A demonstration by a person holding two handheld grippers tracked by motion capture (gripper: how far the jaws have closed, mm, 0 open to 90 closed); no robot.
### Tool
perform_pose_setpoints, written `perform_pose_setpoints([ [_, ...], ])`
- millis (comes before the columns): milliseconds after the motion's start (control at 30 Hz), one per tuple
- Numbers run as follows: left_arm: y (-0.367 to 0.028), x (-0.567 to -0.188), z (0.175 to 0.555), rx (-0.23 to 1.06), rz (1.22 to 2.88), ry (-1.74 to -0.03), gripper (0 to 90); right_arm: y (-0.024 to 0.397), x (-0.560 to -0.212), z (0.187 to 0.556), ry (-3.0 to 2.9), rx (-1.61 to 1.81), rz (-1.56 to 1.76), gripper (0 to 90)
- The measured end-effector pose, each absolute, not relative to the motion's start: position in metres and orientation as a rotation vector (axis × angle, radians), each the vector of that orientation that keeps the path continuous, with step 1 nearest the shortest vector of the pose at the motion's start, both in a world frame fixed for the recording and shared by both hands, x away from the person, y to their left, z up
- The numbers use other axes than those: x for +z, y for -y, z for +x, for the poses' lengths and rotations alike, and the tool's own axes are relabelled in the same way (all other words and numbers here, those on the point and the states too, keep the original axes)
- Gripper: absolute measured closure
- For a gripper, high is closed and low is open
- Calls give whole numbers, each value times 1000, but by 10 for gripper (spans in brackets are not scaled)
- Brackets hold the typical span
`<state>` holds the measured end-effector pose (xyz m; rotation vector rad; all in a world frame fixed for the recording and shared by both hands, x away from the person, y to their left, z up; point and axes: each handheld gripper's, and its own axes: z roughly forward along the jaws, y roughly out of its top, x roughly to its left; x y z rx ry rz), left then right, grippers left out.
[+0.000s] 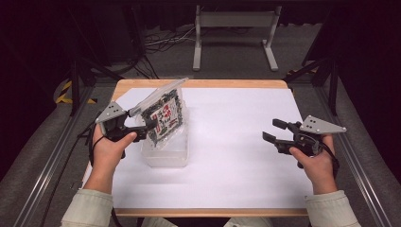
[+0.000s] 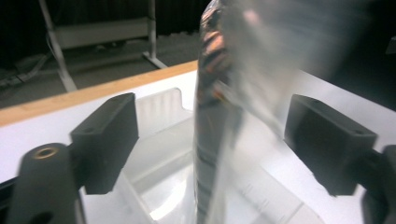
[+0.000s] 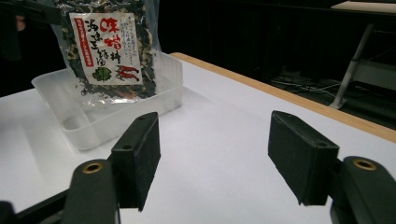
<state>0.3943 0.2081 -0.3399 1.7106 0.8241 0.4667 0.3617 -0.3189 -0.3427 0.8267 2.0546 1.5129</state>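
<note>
A clear packet of dark dried food with a white and red label stands tilted in a clear plastic tub at the left of the table. My left gripper reaches it from the left. In the left gripper view the packet is a blurred streak between the two pads, which stand wide and do not press on it, so my left gripper is open over the tub. My right gripper hovers open at the right, nothing in it. Its own view looks past my right gripper at the packet and tub.
A white sheet covers the wooden table, whose edge shows at the back. A white metal stand and cables lie on the floor behind. Dark rails run along both sides of the table.
</note>
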Motion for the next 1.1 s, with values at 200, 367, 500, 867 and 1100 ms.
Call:
perform_pose_setpoints([
  [200, -231, -342, 365, 505, 1689, -812, 112, 330, -348, 359, -2040, 1479, 846, 298],
  [367, -247, -349, 345, 525, 1716, -816, 95, 342, -362, 352, -2026, 1459, 898, 278],
  [500, -255, -359, 337, 513, 1722, -829, 85, 350, -375, 347, -2006, 1443, 933, 267],
  [867, -269, -402, 322, 483, 1716, -863, 61, 363, -398, 334, -1981, 1434, 1000, 257],
  [1100, -275, -424, 320, 497, 1756, -884, 69, 372, -409, 332, -1990, 1422, 1020, 250],
])
